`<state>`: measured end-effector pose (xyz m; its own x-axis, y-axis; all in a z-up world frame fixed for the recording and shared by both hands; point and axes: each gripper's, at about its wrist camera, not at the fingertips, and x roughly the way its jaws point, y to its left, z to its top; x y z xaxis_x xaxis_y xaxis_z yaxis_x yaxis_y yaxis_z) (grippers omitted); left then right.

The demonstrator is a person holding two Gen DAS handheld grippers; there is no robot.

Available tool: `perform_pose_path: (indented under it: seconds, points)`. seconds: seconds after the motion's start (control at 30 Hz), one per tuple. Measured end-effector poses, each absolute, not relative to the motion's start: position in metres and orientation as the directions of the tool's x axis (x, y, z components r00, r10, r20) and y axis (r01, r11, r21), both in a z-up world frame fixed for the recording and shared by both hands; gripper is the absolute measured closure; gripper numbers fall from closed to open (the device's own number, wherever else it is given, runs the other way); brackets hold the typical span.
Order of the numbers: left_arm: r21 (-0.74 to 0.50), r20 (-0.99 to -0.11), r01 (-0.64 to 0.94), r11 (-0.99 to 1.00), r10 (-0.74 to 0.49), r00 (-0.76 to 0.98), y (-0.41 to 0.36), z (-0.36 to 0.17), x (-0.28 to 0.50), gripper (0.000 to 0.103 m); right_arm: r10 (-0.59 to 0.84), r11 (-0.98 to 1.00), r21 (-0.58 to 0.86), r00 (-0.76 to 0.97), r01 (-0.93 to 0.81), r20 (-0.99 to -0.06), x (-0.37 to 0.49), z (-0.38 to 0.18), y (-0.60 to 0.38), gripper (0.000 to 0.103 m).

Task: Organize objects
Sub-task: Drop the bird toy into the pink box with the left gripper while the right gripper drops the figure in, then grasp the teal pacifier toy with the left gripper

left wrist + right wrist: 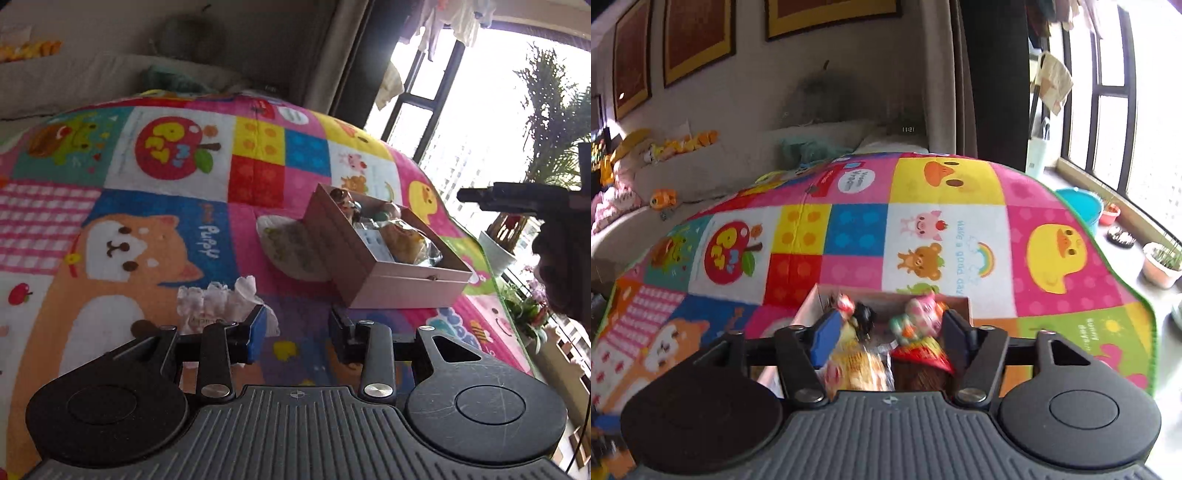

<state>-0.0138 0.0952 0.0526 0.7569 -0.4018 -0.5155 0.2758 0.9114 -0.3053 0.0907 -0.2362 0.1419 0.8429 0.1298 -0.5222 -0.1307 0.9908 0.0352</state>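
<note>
box on the patchwork blanket, pink-sided and open-topped, already loaded with most of the small things: a brown-and-white figurine at its far end, a crinkly clear packet with a yellow snack in the middle, and a rounded pale toy behind, too small to name. seen from above in the right wrist view, the same box also carries a pink-and-green toy, a dark figure and a red-wrapped item at the near end. by this reading the sorting is well advanced. left outside the box are a white lace-edged piece near the left tool and a flat pale round item lying against the box's near wall — whether that one belongs inside cannot be told.

right gripper hangs directly over the box, jaws parted fairly wide with the blue pad to one side; the toys and the red-wrapped item show in the gap, but the pads press on none of them, so nothing is held. its dark outline also shows at the right edge of the left wrist view.

left gripper — jaws partly apart, gap empty, only blanket visible through it. the lace-edged piece sits just beside and behind the blue pad, apparently not clamped; contact cannot be told.
</note>
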Motion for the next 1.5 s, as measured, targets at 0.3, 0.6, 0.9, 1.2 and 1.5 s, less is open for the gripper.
perform_pose_path:
  seconds: [0.3,0.6,0.9,1.2,1.5]
  points:
    - [-0.314,-0.512,0.084,0.946,-0.243,0.824,0.125,0.056,-0.006,0.063,0.023,0.987,-0.121,0.828,-0.110,-0.560,-0.003,0.079,-0.243,0.006]
    - [-0.358,-0.550,0.318,0.878,-0.474,0.688,0.068,0.054,-0.013,0.063,0.015,0.999,-0.027,0.798,-0.039,-0.603,-0.022,0.043,-0.263,0.003]
    - [-0.242,-0.614,0.660,0.711,-0.639,0.464,-0.112,0.046,-0.047,0.061,-0.100,0.984,0.062,0.814,0.164,-0.573,-0.033,0.040,-0.305,0.002]
    - [-0.096,-0.732,0.623,0.777,-0.479,0.485,-0.151,0.010,-0.036,0.072,-0.090,0.979,0.107,0.834,0.176,-0.544,-0.058,0.049,-0.324,0.002]
    - [-0.223,-0.725,0.563,0.796,-0.521,0.450,-0.097,0.018,-0.033,0.081,-0.029,0.988,0.109,0.835,0.106,-0.549,-0.049,0.052,-0.300,0.001]
